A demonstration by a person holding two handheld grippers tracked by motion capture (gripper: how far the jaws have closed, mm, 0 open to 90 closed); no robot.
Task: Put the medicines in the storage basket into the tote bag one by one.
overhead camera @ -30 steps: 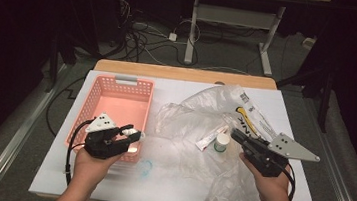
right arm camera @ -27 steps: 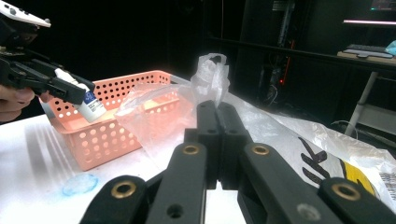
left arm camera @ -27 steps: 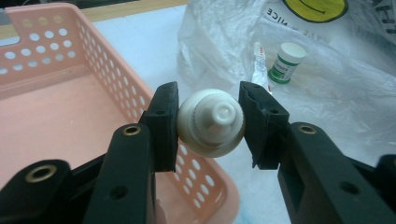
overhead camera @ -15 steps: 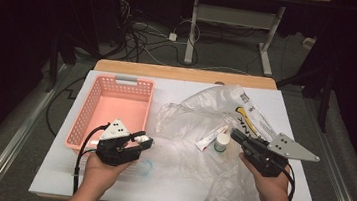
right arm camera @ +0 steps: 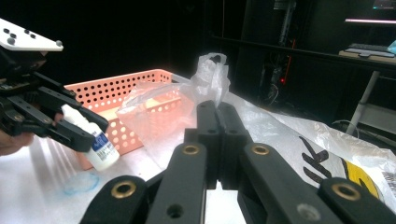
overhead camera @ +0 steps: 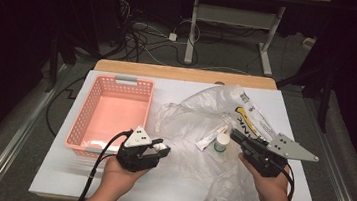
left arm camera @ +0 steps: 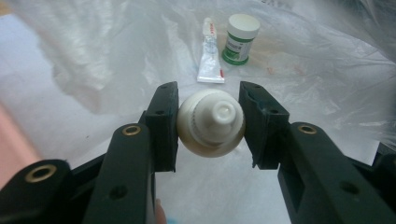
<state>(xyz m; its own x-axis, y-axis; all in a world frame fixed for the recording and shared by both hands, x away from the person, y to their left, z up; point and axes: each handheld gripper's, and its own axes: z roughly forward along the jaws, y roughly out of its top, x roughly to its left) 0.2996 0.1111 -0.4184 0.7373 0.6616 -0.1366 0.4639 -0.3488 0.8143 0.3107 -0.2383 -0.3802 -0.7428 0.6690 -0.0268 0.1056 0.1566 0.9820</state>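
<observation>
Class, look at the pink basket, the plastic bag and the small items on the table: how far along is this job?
Done: nothing that I can make out lies in the pink basket. In hand: the left gripper clamps a white bottle; the right gripper, shut, pinches the plastic bag. Left: probably basketing the bottle, then the tube and the green-labelled jar on the bag.

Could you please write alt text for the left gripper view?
The left gripper clamps a small white bottle, cap toward the camera. Beyond it, a white tube and a green-labelled jar lie on crumpled clear plastic.
</observation>
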